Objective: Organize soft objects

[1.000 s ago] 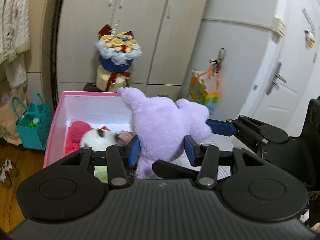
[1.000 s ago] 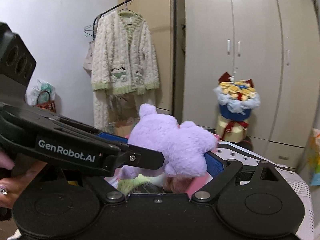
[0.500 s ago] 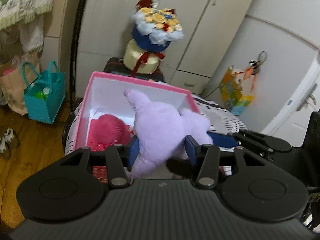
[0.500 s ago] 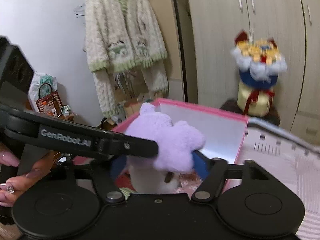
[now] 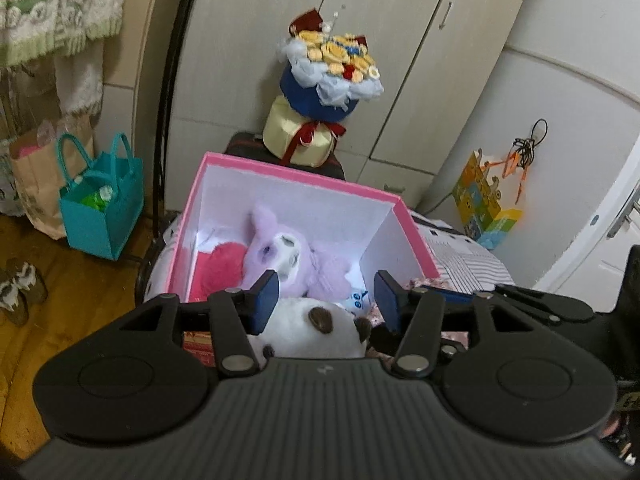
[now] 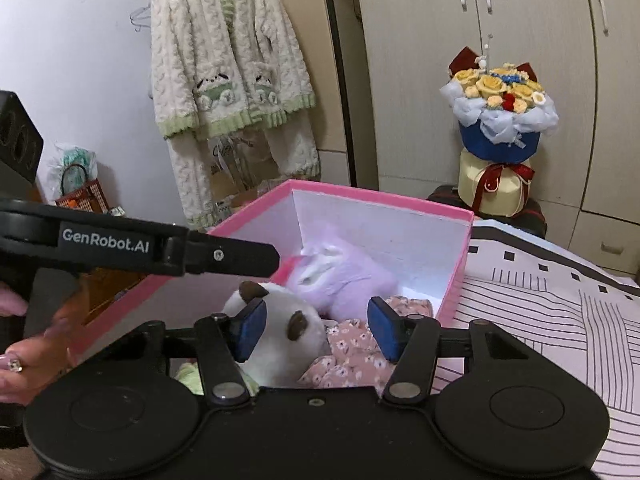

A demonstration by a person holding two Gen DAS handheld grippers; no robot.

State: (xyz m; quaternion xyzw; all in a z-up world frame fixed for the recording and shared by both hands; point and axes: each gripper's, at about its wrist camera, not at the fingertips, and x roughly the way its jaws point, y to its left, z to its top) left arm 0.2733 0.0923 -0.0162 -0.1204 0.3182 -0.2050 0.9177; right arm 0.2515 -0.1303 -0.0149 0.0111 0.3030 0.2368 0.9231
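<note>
A purple plush toy (image 5: pixel 296 266) lies inside the pink box (image 5: pixel 298 178), next to a red plush (image 5: pixel 218 264) and a white plush with brown ears (image 5: pixel 312 330). It also shows in the right wrist view (image 6: pixel 344 276), with the white plush (image 6: pixel 276 340) and a pink floral cloth (image 6: pixel 356 356) nearer me. My left gripper (image 5: pixel 326 300) is open and empty above the box's near side. My right gripper (image 6: pixel 316 330) is open and empty over the white plush and the cloth. The pink box (image 6: pixel 380 200) sits on a striped bedcover (image 6: pixel 540 312).
A flower bouquet (image 5: pixel 328 76) stands on a dark case behind the box, before the wardrobe. A teal bag (image 5: pixel 100 204) sits on the wooden floor at left. A cream cardigan (image 6: pixel 228 76) hangs on a rack. A colourful bag (image 5: pixel 484 200) hangs by the door at right.
Both grippers held the purple plush over the box. Both have opened and the plush has dropped into the box. Both grippers have tilted further down over the box.
</note>
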